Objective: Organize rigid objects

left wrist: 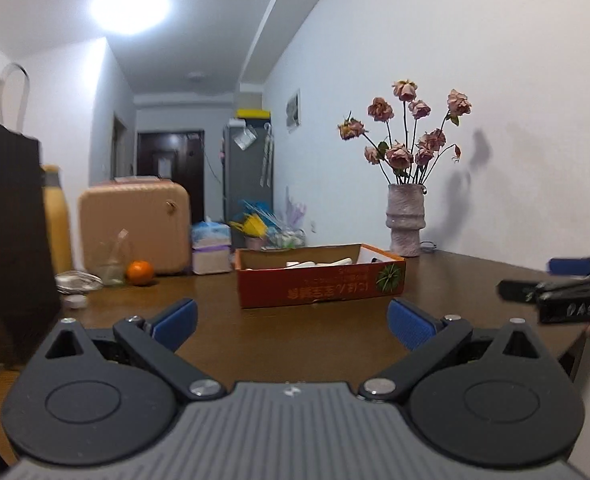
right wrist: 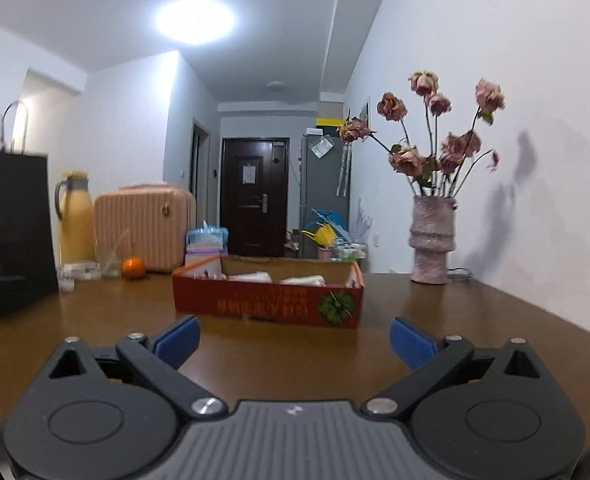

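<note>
A: Where does the red cardboard box (left wrist: 321, 280) sit, and which way does it run?

B: On the brown table (left wrist: 295, 328), ahead of both grippers and apart from them; its long axis runs left to right across both views, one long printed side facing the cameras; the print on that side reads upside down, with a green round emblem near its right end; in the right wrist view the box (right wrist: 269, 300) is turned a little, so its left short end shows too.

A: What lies inside it?

B: Pale, whitish items (left wrist: 319, 263), partly hidden by the near wall; what they are I cannot tell.

A: And the grippers?

B: The left gripper (left wrist: 293, 320) has its blue-padded fingers spread wide with nothing between them; the right gripper (right wrist: 294, 340) is the same, fingers wide apart and bare; the right one also shows at the right edge of the left view.

A: Anything else on the table?

B: A vase of dried roses (right wrist: 433, 240) stands by the wall, to the right of and behind the box; an orange (right wrist: 133, 267) rests far left, beside a pink case (right wrist: 145, 232), a yellow flask (right wrist: 75, 224) and a black paper bag (right wrist: 11, 216).
</note>
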Tool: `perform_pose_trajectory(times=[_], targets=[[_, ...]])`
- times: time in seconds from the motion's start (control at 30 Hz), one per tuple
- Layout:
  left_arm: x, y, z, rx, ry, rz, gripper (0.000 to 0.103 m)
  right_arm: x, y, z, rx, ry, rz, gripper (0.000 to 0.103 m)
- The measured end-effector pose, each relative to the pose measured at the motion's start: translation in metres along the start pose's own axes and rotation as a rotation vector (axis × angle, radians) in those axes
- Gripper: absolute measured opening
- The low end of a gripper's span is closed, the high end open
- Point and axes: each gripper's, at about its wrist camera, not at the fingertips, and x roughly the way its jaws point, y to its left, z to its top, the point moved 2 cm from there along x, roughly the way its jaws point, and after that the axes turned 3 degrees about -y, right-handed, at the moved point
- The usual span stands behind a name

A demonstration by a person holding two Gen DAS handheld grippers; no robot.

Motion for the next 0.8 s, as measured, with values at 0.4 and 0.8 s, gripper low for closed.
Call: perform_pose_trajectory(times=[0.4, 0.8], targets=[[-0.052, -0.013, -0.011, -0.012, 0.050, 0.032, 0.103, -0.088, 0.032, -0.006, 0.064, 0.007, -0.053, 0.103], [-0.051, -0.011, -0.013, -0.024, 0.072, 0.009, 0.103, -0.090, 0.034, -0.001, 0.070, -0.013, -0.002, 0.103]])
